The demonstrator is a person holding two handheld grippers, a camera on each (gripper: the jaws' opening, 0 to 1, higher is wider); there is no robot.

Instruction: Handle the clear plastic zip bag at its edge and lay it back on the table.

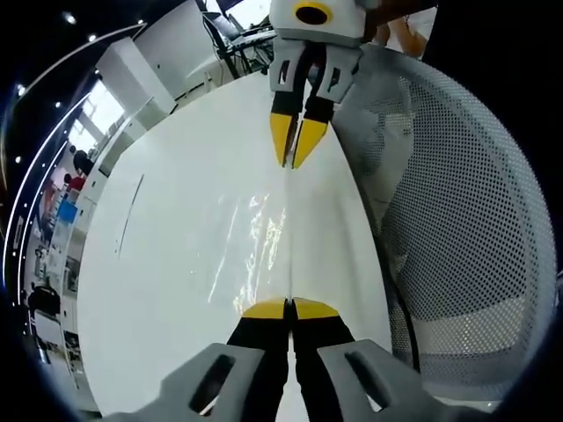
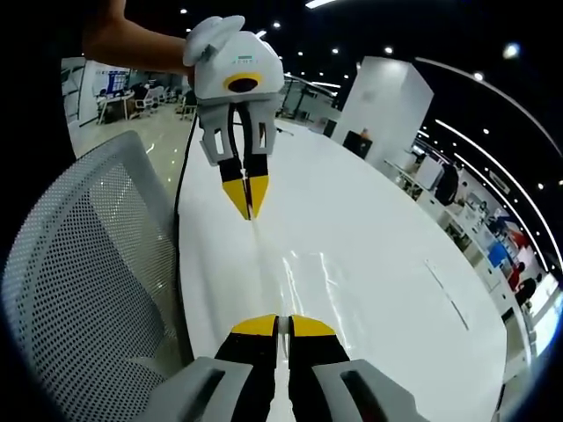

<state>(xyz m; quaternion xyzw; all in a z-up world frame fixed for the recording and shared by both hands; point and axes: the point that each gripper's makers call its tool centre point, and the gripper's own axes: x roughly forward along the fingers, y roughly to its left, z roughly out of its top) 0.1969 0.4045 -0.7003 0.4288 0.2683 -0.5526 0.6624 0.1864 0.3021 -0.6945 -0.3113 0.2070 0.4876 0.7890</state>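
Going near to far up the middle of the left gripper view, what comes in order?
Left gripper, its yellow-tipped jaws shut on the bag's near edge → clear zip bag stretched over the white table → right gripper, jaws closed on the bag's far edge → person's hand behind it.

Right gripper view. The right gripper (image 2: 277, 326), with yellow tips on black jaws, is closed on the near edge of the clear plastic zip bag (image 2: 303, 272). Opposite, the left gripper (image 2: 249, 199), held by a person's hand (image 2: 209, 35), pinches the bag's far edge with its yellow tips together. The bag, marked by glossy creases, stretches between the two above the white table (image 2: 396, 264). A grey mesh chair back (image 2: 88, 281) stands beside the table's edge.
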